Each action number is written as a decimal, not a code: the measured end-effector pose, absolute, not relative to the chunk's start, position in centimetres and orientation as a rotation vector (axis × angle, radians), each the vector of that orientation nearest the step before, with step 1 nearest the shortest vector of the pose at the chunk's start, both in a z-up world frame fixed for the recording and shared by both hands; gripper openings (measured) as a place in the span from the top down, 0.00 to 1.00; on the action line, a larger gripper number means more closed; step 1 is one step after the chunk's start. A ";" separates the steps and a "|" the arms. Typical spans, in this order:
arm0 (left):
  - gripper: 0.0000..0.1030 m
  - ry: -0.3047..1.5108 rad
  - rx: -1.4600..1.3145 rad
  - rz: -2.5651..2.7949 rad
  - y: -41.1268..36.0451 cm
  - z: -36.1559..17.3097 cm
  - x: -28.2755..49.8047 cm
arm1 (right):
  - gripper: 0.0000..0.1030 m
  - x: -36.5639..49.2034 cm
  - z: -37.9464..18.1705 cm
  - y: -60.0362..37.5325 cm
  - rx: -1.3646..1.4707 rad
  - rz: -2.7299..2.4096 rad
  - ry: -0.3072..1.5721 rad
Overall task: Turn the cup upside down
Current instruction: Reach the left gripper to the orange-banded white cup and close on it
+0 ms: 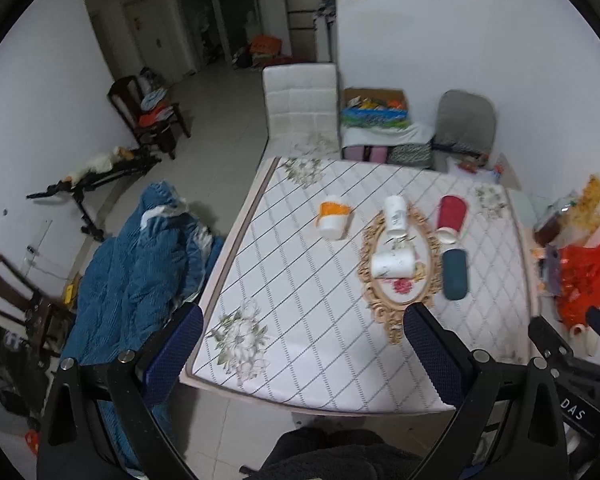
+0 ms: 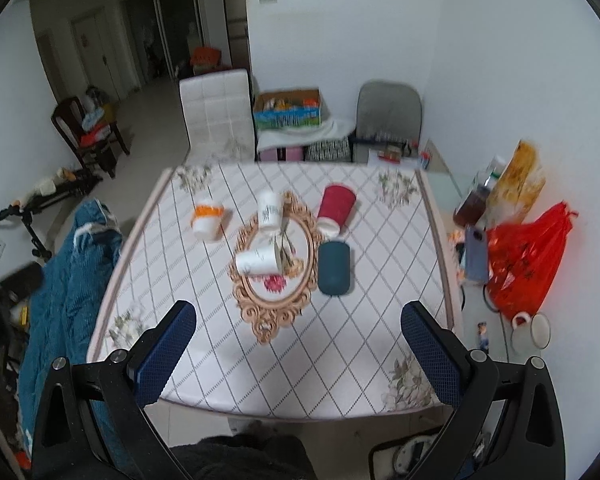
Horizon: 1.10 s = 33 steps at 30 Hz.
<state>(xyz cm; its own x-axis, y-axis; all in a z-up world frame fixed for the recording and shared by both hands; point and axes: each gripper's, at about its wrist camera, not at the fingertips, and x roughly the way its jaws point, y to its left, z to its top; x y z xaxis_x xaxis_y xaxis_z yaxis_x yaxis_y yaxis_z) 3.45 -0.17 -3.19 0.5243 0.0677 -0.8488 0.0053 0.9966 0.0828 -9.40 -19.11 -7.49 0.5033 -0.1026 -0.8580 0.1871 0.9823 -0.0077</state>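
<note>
A white paper cup [image 1: 392, 264] [image 2: 258, 262] lies on its side on an oval gold-framed mirror [image 1: 410, 300] [image 2: 284, 300] in the middle of the quilted table. A second white cup [image 1: 396, 210] [image 2: 270, 208] lies at the mirror's far end. An orange-banded white cup [image 1: 334, 218] [image 2: 207, 220] stands mouth-down to the left. A red cup [image 1: 452, 212] [image 2: 336, 206] lies on its side to the right. My left gripper [image 1: 304, 344] and right gripper [image 2: 298, 334] are both open and empty, held above the table's near edge.
A dark teal case [image 1: 455, 274] [image 2: 334, 267] lies right of the mirror. A red plastic bag [image 2: 526, 256], bottles and an enamel mug [image 2: 534, 330] crowd a side table at right. A blue quilt [image 1: 140, 264] lies left of the table. Chairs stand behind.
</note>
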 end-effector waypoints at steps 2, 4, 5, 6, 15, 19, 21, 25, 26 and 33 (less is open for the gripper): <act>0.00 1.038 0.086 0.063 -0.2 -4.8 4.4 | 0.00 -8.4 -9.8 -19.7 0.098 -0.166 1.072; 0.00 1.061 0.097 0.077 -0.2 -6.3 5.3 | 0.00 -7.8 -11.8 -19.8 0.094 -0.158 1.107; 0.00 1.070 0.101 0.084 -0.2 -7.1 5.9 | 0.00 -7.6 -12.9 -19.8 0.093 -0.153 1.117; 0.00 1.081 0.108 0.091 -0.2 -7.8 6.5 | 0.00 -7.3 -13.8 -19.8 0.090 -0.152 1.133; 0.00 1.193 0.153 0.075 -0.1 -14.1 14.1 | 0.00 -4.4 -22.1 -18.5 0.119 -0.117 1.270; 0.00 1.243 0.183 0.065 0.5 -16.6 18.0 | 0.00 -2.5 -25.8 -17.5 0.152 -0.121 1.332; 0.00 1.271 0.210 0.062 0.6 -18.2 20.2 | 0.00 -1.3 -27.7 -17.0 0.179 -0.126 1.365; 0.00 1.318 0.238 0.043 0.9 -20.8 24.1 | 0.00 0.9 -31.1 -16.2 0.205 -0.143 1.429; 0.00 1.331 0.241 0.033 0.9 -21.6 25.2 | 0.00 1.3 -32.0 -16.1 0.208 -0.148 1.447; 0.00 1.417 0.277 0.018 0.4 -26.8 32.1 | 0.00 3.7 -38.9 -16.1 0.197 -0.204 1.608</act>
